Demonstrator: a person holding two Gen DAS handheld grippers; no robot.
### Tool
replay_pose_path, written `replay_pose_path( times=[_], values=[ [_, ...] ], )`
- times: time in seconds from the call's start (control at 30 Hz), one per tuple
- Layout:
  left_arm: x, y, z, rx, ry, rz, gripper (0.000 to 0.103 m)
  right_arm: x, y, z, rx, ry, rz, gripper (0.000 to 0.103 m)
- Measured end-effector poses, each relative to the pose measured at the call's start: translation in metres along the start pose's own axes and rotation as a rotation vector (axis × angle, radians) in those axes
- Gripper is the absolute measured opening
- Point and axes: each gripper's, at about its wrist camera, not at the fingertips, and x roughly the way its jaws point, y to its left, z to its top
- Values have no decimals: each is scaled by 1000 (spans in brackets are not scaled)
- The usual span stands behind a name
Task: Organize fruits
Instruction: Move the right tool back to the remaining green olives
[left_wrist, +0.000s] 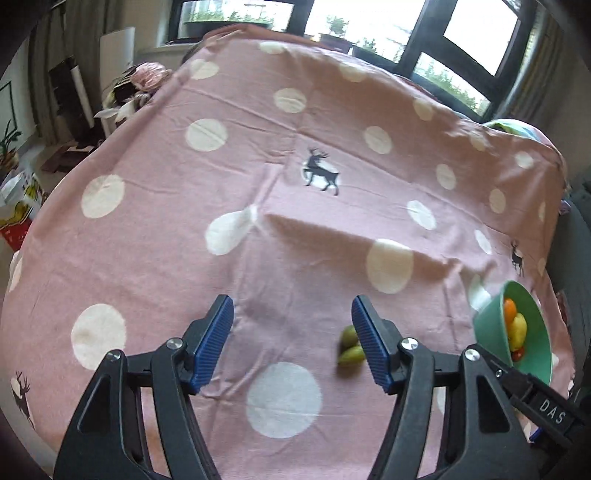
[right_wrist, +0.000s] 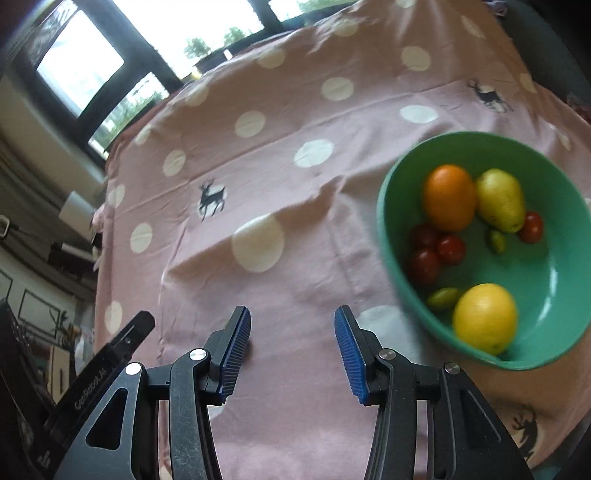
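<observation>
A teal bowl (right_wrist: 554, 266) sits on the pink dotted cloth at the right of the right wrist view. It holds an orange (right_wrist: 448, 197), a yellow pear (right_wrist: 500, 201), a lemon (right_wrist: 484, 317), several red cherry tomatoes (right_wrist: 424, 264) and small green fruits (right_wrist: 443, 297). My right gripper (right_wrist: 291, 345) stands open over bare cloth, left of the bowl. In the left wrist view two small green fruits (left_wrist: 349, 349) lie on the cloth, partly hidden behind the right finger (left_wrist: 369, 343). My left gripper (left_wrist: 291, 341) is open with nothing between its pads. The bowl (left_wrist: 491, 328) shows at the right edge.
The pink cloth (left_wrist: 258, 147) with white dots and deer prints covers the whole table and is creased across the middle. Windows lie beyond the far edge. Room clutter and boxes (left_wrist: 18, 206) stand off the left side. The other gripper's black arm (right_wrist: 107, 354) enters at lower left.
</observation>
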Motion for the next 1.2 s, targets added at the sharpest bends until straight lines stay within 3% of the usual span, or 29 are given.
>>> replay_pose_path(
  times=[0.13, 0.4, 0.57, 0.77, 0.9, 1.2],
  values=[
    [8, 20, 0, -56, 33, 30, 64, 38, 30, -10, -60, 108, 26, 48],
    [14, 27, 0, -80, 56, 10, 64, 83, 63, -28, -125, 189, -7, 47],
    [19, 20, -1, -66, 64, -27, 64, 93, 66, -29, -131, 175, -61, 37],
    [24, 14, -2, -57, 79, -71, 64, 102, 62, -29, -119, 185, -62, 21],
    [32, 10, -4, -58, 102, -107, 63, 98, 55, -28, -95, 166, -62, 21],
    [69, -15, -4, 36, 149, -152, 44, 66, 5, -8, 62, 85, -36, 21]
  ],
)
